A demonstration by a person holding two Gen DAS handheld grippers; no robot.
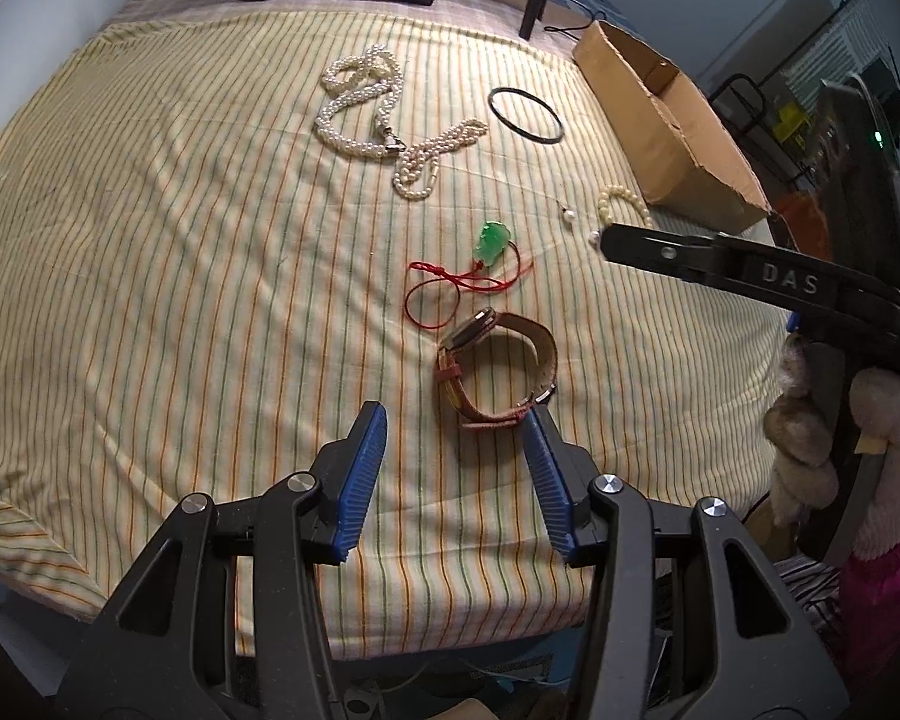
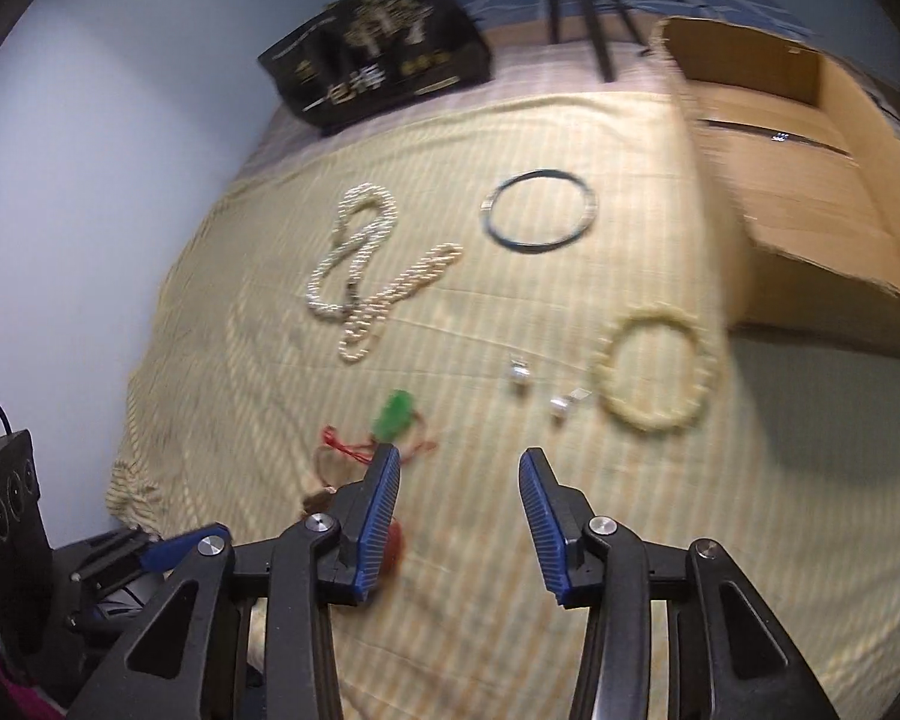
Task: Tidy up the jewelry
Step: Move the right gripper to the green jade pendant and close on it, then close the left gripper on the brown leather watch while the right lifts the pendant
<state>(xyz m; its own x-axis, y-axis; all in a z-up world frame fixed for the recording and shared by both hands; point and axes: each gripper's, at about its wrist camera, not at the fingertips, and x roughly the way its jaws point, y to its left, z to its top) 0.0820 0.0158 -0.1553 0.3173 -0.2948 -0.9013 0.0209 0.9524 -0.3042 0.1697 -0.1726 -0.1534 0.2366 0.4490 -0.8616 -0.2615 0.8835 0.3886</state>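
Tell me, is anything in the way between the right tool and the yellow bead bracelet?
Nothing visible is. The right tool is open above bare cloth; the bracelet lies ahead to its right, with two pearl earrings just left of that path.

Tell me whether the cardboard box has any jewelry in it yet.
Apparently empty. The right wrist view looks into the open cardboard box and shows only bare cardboard, though blurred; the bead bracelet and black bangle lie outside on the striped cloth.

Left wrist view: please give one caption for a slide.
Open left gripper near a watch; necklaces on striped cloth.
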